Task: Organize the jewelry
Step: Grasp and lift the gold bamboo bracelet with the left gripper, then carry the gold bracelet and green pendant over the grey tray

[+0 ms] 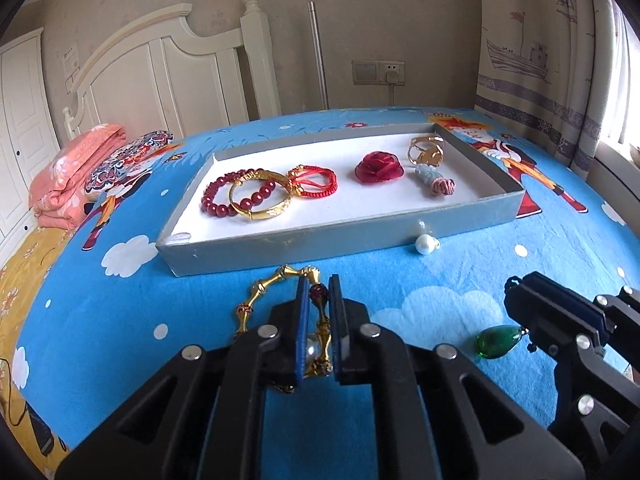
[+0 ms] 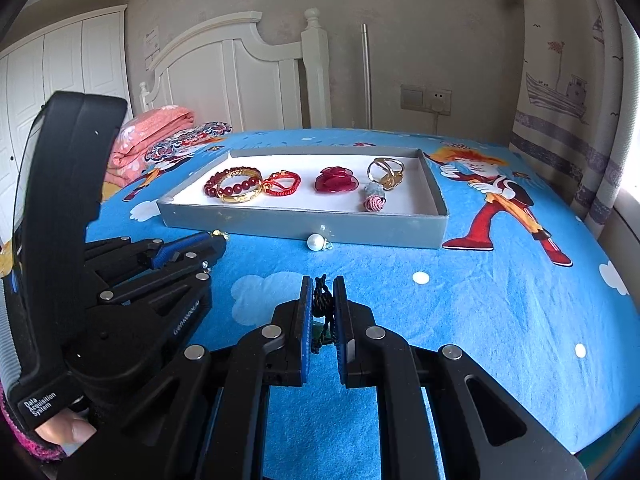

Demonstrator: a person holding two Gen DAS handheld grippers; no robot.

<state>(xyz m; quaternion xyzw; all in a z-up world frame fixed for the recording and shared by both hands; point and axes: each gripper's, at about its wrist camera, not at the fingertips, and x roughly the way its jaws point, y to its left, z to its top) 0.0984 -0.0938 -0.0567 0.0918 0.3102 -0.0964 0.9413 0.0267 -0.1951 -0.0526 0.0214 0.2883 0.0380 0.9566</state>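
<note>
Bedspread (image 1: 440,280); gold bracelet (image 1: 280,292) between left jaws.

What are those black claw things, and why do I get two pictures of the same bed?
Each is a hand-held gripper with a camera looking along its fingers, so each picture is one gripper's view. The left gripper is closed on a gold link bracelet. The right gripper pinches the dark cord of a green pendant. Ahead on the blue bedsheet lies a grey tray holding bracelets, a red fabric flower and a gold ring. A loose pearl sits just outside it.
</note>
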